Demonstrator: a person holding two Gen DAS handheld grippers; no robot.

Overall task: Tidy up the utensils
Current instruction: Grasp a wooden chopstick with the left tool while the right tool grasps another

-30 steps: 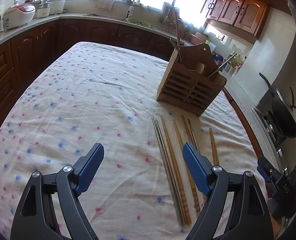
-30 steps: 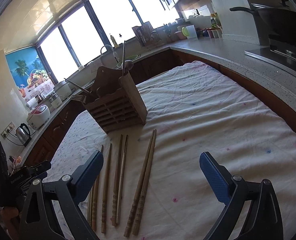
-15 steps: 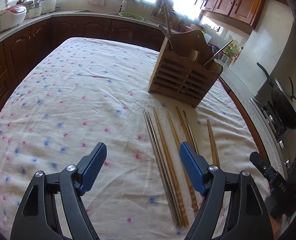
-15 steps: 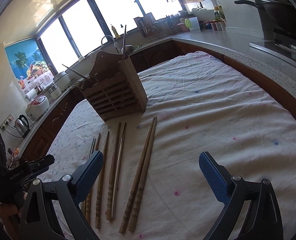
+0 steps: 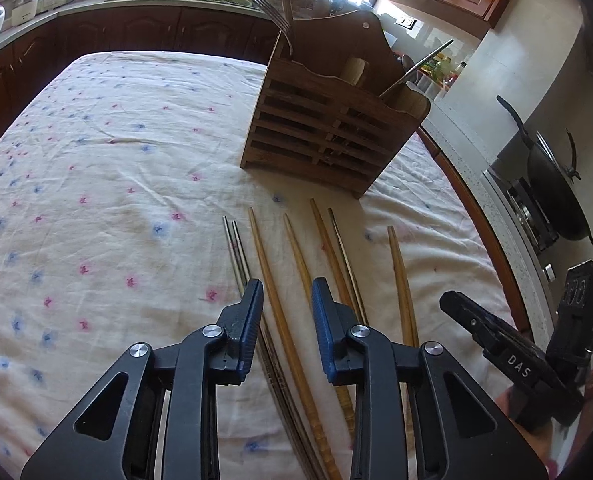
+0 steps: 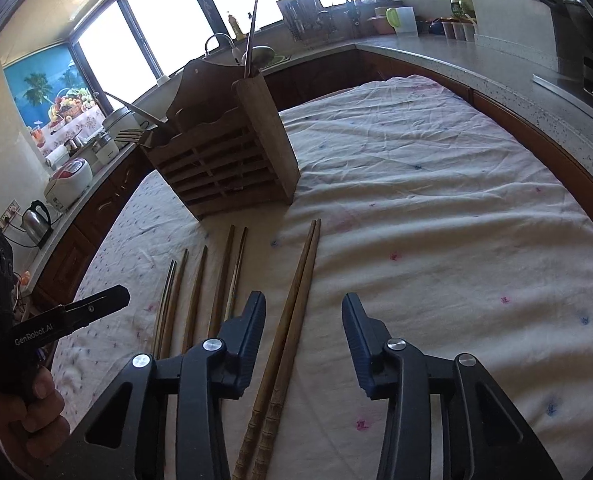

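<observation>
Several chopsticks (image 5: pixel 274 304) lying side by side on the cloth-covered surface (image 5: pixel 96 184), long axes all running from the near edge toward the wooden utensil holder (image 5: pixel 332 136), thin tips pointing at it, thick ends toward the cameras. Sitting just in front of the holder, tips close to its base but apart from it.

Looking mixed: a thin metal pair (image 5: pixel 234 248) at the far left of the left wrist view, touching each other; then brown wooden ones, some with ridged carved butt ends; one darker slim stick (image 5: pixel 342 248) tight against a wooden one. Rightmost wooden pair (image 6: pixel 296 296) lying touching, slightly apart from the rest.

Standing upright on the cloth: holder, slatted front, with a fork (image 5: pixel 274 16) and other metal handles sticking out of the top.

Left gripper (image 5: pixel 286 312) fingers having just been closing, now narrowly apart, hovering over one wooden chopstick between the blue pads; not clearly pressing on it, contact impossible to tell. Right gripper (image 6: pixel 303 328) fingers also having just been closing, now moderately apart, straddling the rightmost pair, pads clear of both sticks. Holding nothing on either side.
</observation>
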